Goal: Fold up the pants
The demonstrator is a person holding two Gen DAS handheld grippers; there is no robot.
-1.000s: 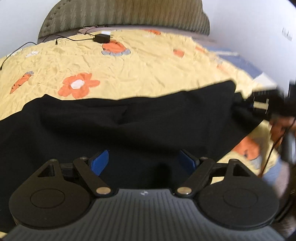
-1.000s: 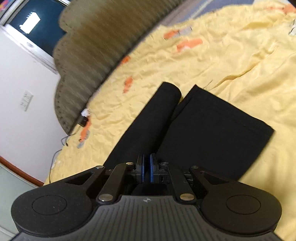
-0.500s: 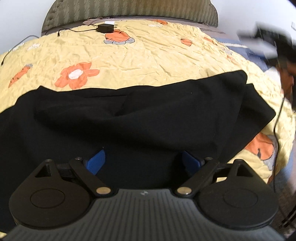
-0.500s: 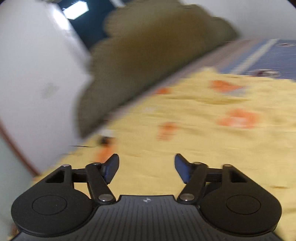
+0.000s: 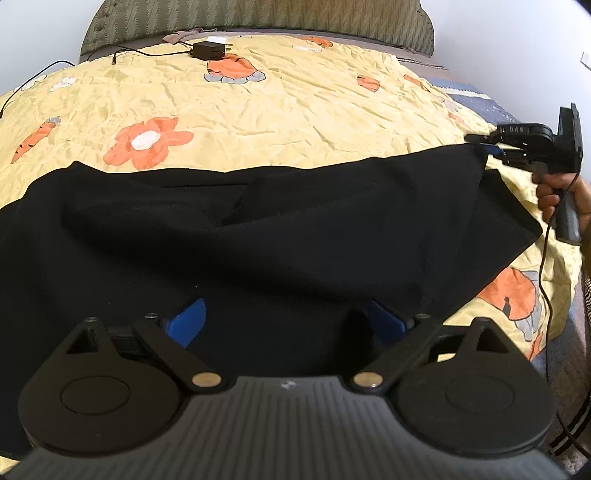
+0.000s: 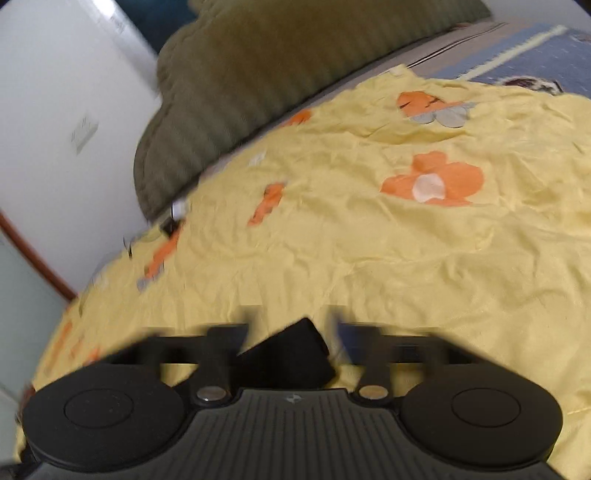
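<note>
Left wrist view: the black fabric pants (image 5: pixel 258 236) lie spread across the near half of the yellow bedspread with orange flower prints (image 5: pixel 280 110), folded over lengthwise with a soft crease near the middle. The left gripper (image 5: pixel 286 319) hangs over the near edge of the pants, its blue-padded fingers (image 5: pixel 188 321) wide apart and having just opened further; black cloth lies below the gap, not pinched. At the far right corner of the pants the right gripper (image 5: pixel 489 149) meets the fabric edge, carried by a person's hand (image 5: pixel 554 195) on a grey handle. Its jaws have just been closing; in its own blurred view a point of the black cloth (image 6: pixel 291 350) sits between the smeared fingers, but whether they clamp it I cannot tell. A small black power adapter (image 5: pixel 208 50) with its cable rests on the far side of the bedspread, before the olive padded headboard (image 5: pixel 258 14). White wall stands behind.
</note>
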